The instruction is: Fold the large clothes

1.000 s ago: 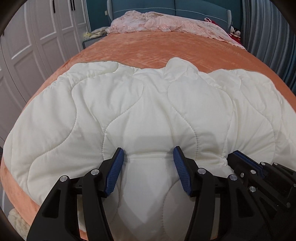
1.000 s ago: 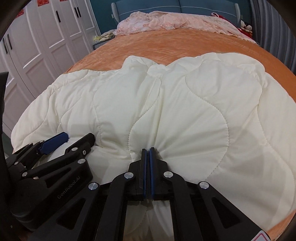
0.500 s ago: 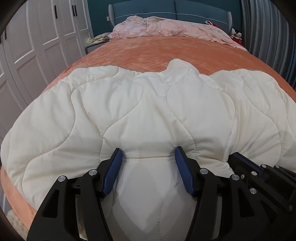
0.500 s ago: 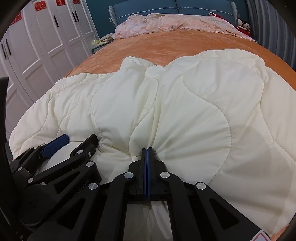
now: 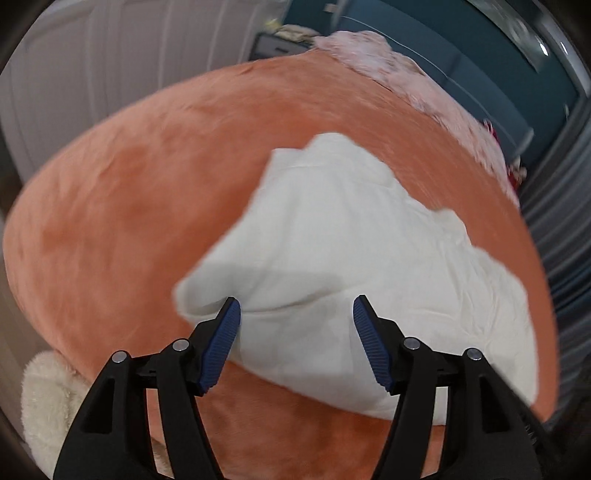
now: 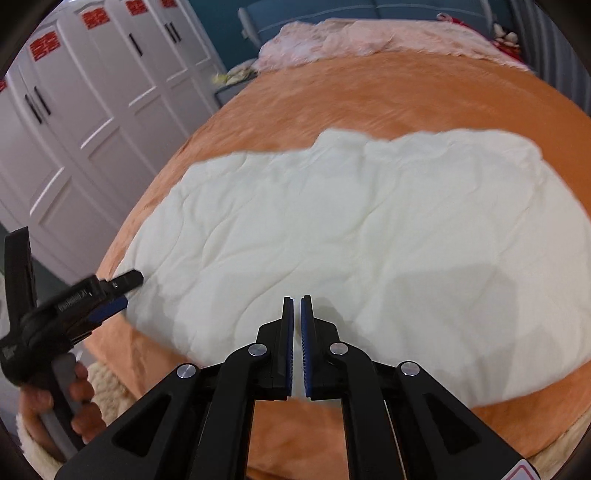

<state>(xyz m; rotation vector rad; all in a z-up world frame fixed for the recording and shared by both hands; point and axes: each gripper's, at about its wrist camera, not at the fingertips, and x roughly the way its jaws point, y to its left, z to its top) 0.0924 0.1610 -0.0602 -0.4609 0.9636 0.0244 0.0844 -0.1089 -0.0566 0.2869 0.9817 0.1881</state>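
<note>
A large cream quilted garment (image 6: pixel 351 236) lies spread flat on the orange bed (image 6: pixel 406 96); it also shows in the left wrist view (image 5: pixel 332 236). My left gripper (image 5: pixel 295 325) is open and empty, raised over the garment's near left corner; it shows from the side in the right wrist view (image 6: pixel 118 291). My right gripper (image 6: pixel 297 314) is above the garment's near edge, with its jaws a narrow slit apart and nothing between them.
A pink lace cover (image 6: pixel 351 37) lies at the head of the bed by the blue headboard (image 6: pixel 332 14). White wardrobe doors (image 6: pixel 92 110) stand to the left. A cream fluffy rug (image 5: pixel 48 398) lies below the bed's near edge. Grey curtains (image 5: pixel 561 221) hang on the right.
Both grippers have pulled back and up from the garment. The right gripper let go of the fabric it pinched. The garment now lies flat and looks smaller, and the left view has swung left.
</note>
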